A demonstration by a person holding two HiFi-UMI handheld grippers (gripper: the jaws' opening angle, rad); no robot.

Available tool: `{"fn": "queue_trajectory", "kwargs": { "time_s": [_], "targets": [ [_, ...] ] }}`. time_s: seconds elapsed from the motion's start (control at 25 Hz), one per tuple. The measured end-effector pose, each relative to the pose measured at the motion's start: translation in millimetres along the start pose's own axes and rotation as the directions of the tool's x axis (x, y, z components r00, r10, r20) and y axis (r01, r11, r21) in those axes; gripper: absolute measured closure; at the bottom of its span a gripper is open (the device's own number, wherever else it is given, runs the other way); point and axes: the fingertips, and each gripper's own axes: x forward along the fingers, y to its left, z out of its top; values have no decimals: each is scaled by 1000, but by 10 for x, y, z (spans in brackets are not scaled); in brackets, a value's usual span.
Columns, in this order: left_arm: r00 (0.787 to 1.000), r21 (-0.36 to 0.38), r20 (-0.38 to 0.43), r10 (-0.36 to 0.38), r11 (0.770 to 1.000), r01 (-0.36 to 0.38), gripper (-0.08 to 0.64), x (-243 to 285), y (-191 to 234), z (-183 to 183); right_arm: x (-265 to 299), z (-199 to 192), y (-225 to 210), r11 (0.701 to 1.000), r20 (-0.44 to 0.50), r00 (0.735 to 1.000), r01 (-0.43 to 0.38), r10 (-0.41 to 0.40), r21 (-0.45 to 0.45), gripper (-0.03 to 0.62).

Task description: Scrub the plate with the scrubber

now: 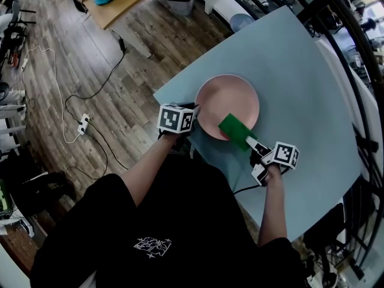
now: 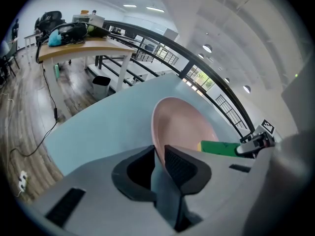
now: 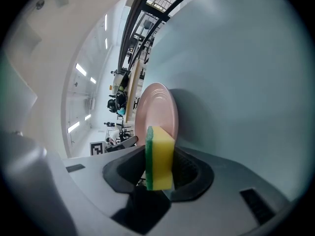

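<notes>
Pale blue tabletop fills the right of the head view, and the pink plate lies flat near its lower-left corner. The left claw is clenched on the plate's rim, and the right claw grips the scrubber by 1 end. The scrubber's long axis runs from lower right toward the plate's middle, green face up (yellow beneath), its tip over the lower-right rim. Scrubbing seems about to start; next it needs pressing down and sweeping across, with the rim held firm.

No words or numbers are legible; the white print on the black shirt, lower centre, is unreadable.
</notes>
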Motion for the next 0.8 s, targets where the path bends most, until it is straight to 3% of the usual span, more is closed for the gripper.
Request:
{"fn": "queue_trajectory", "kwargs": {
  "time_s": [0.8],
  "targets": [
    [999, 60, -48, -15, 998, 18, 495, -22, 48, 64, 664, 142, 535, 1000, 12, 1000, -19, 19, -1, 456]
  ]
}}
